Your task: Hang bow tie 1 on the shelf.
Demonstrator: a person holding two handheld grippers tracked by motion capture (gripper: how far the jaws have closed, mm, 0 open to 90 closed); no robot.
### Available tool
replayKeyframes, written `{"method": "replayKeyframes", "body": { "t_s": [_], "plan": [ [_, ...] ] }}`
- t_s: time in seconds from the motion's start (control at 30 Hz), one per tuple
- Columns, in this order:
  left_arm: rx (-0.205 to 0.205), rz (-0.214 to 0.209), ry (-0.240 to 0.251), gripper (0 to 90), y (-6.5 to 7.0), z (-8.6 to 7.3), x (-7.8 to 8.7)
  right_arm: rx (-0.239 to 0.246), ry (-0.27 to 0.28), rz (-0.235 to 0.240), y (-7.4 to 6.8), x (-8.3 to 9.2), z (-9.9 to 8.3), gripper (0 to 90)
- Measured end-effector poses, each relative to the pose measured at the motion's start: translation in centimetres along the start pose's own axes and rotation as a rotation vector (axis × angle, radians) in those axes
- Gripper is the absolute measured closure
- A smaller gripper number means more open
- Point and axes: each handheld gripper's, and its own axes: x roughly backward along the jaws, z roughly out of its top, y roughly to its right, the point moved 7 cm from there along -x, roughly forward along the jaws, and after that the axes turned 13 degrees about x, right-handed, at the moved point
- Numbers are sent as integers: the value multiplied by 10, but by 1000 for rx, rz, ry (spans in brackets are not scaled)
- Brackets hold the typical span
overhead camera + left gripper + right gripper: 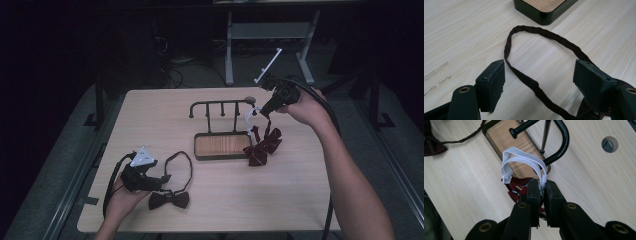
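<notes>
A dark red bow tie (262, 145) hangs by its white elastic strap (522, 160) next to the right end of the black rack (220, 107). My right gripper (542, 185) is shut on that strap, holding it up beside the rack's curved end bar (561, 145). A dark brown bow tie (169, 200) lies on the table near the front left, its strap (534, 62) looped toward the rack. My left gripper (539, 75) stands open low over that strap, one jaw on each side of it, pads apart from it.
The rack stands on a wooden base (222, 145) with a dark rim at the middle of the light wooden table (300, 190). A round hole (609, 144) sits in the tabletop near the rack's right end. Dark floor and a metal stand lie beyond the far edge.
</notes>
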Motion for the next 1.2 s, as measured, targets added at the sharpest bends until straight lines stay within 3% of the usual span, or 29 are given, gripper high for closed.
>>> {"method": "replayKeyframes", "body": {
  "t_s": [0.57,1.2],
  "plan": [
    [6,6,-6,261,-3,-2,-1,-47,-6,6,20,-10,-4,826],
    [-8,-2,3,261,-1,1,0,-72,-14,7,23,-18,-7,816]
  ]
}}
